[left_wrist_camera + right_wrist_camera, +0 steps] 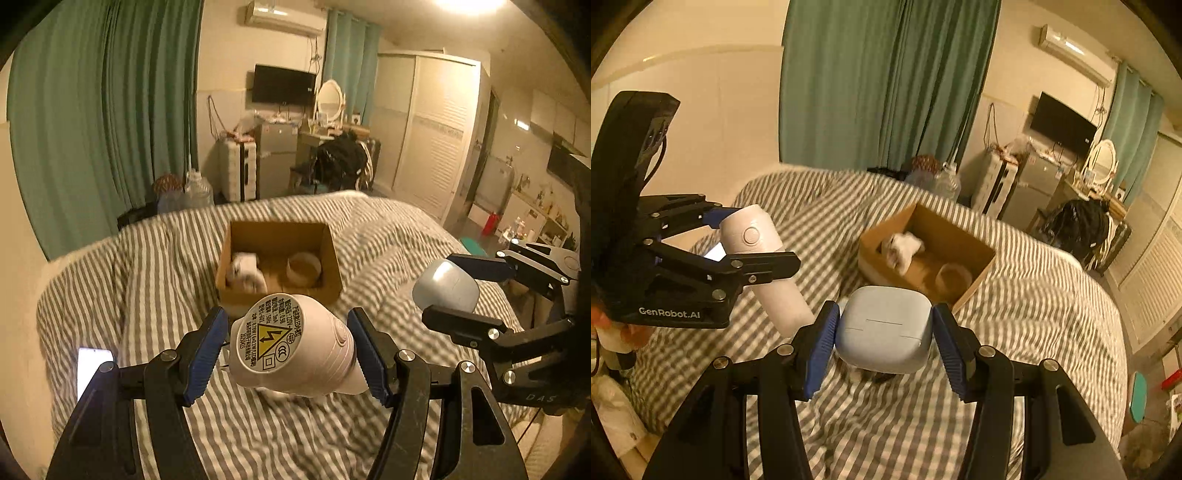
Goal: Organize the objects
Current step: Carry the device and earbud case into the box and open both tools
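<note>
The box (277, 258) sits far on the bed (147, 266); a pink device (291, 343) is clamped by the left gripper (286, 350), a blue case (884, 332) by the right gripper (884, 339); smooth shells could be dropped short.

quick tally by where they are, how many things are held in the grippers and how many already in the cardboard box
Held in grippers: 2, a white device in the left gripper, a pale blue case in the right gripper
In the cardboard box: 2, a white bundle, a tape roll
Total: 4

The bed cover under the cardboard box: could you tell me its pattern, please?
Grey and white stripes on the bed cover; right wrist view shows it best.
</note>
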The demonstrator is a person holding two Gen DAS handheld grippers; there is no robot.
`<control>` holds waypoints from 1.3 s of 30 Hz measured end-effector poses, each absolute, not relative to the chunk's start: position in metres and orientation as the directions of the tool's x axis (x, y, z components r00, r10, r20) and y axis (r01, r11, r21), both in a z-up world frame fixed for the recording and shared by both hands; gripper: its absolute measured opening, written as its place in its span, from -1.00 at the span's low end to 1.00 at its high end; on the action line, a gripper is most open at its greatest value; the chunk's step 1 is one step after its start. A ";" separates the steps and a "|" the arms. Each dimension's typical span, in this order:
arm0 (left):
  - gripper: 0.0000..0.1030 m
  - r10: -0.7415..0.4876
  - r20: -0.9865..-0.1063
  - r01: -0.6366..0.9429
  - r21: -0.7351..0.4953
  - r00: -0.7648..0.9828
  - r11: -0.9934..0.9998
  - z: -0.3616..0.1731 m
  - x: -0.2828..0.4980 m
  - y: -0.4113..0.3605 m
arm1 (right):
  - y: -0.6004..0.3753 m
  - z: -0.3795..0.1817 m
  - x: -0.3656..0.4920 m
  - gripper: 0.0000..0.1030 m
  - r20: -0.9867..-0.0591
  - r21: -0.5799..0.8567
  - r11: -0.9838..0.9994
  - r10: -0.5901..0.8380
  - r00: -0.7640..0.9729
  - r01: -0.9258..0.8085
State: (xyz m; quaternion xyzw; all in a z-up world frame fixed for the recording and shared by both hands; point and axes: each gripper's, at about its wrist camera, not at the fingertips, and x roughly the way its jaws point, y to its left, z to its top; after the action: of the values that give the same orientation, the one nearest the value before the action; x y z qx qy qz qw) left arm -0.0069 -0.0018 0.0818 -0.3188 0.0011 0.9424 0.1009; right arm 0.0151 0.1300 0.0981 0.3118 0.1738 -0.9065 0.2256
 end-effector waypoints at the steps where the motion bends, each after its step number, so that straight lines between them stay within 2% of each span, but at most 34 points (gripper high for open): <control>1: 0.34 0.188 -0.594 -0.190 -0.059 -0.782 -0.980 0.088 -0.013 -0.002 | 0.129 0.104 0.010 0.01 -0.636 -0.180 -0.838 -0.301 -0.711 0.516; 8: 0.34 0.161 -0.561 -0.177 -0.028 -0.812 -0.984 0.116 -0.063 -0.001 | 0.130 0.130 -0.033 0.01 -0.605 -0.163 -0.852 -0.312 -0.732 0.498; 16: 0.34 0.122 -0.581 -0.140 -0.014 -0.805 -0.990 0.116 -0.141 -0.007 | 0.131 0.146 -0.111 0.01 -0.580 -0.133 -0.883 -0.300 -0.757 0.451; 27: 0.34 0.093 -0.654 -0.138 0.018 -0.751 -0.990 0.055 -0.246 -0.004 | 0.134 0.124 -0.228 0.01 -0.615 -0.053 -0.907 -0.300 -0.729 0.418; 39: 0.34 0.090 -0.753 -0.151 0.013 -0.652 -0.988 -0.040 -0.309 0.004 | 0.137 0.028 -0.308 0.01 -0.712 -0.011 -0.919 -0.270 -0.648 0.395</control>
State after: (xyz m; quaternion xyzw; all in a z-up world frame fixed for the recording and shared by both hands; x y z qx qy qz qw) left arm -0.3094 0.0039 -0.0399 -0.4117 0.0371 0.9081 0.0663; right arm -0.3081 0.1366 0.0282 0.3769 0.0825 -0.9041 0.1838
